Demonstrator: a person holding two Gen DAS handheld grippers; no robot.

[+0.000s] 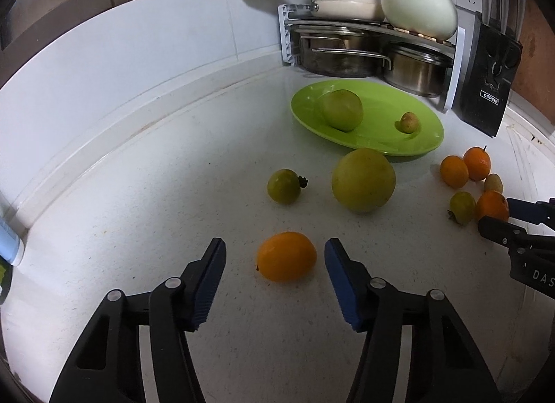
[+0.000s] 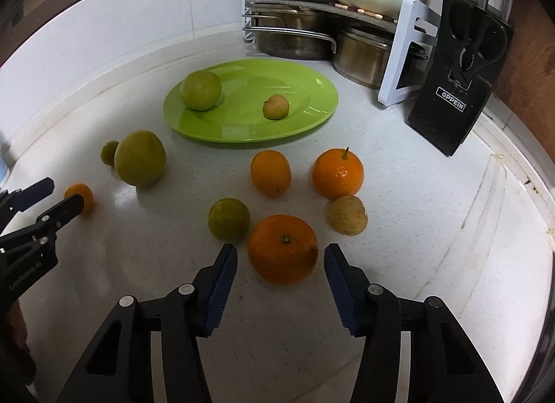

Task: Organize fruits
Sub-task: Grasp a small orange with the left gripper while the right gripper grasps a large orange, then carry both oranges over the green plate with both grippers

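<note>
A green plate (image 1: 381,139) (image 2: 305,91) on the white counter holds a large green fruit (image 1: 342,110) (image 2: 200,90) and a small yellowish fruit (image 1: 409,122) (image 2: 275,107). My left gripper (image 1: 274,250) is open, its jaws on either side of a small orange (image 1: 286,256) (image 2: 81,195) lying on the counter. My right gripper (image 2: 281,255) is open around a big orange (image 2: 282,248) (image 1: 492,205). Loose on the counter lie a large green fruit (image 1: 363,180) (image 2: 139,157), a small green one (image 1: 284,186) (image 2: 108,152), and several more oranges and small fruits.
A white rack (image 1: 367,26) (image 2: 402,66) with steel pots and white cookware stands at the back. A black knife block (image 1: 487,80) (image 2: 454,91) stands right of it. The counter ends at a tiled wall behind and on the left.
</note>
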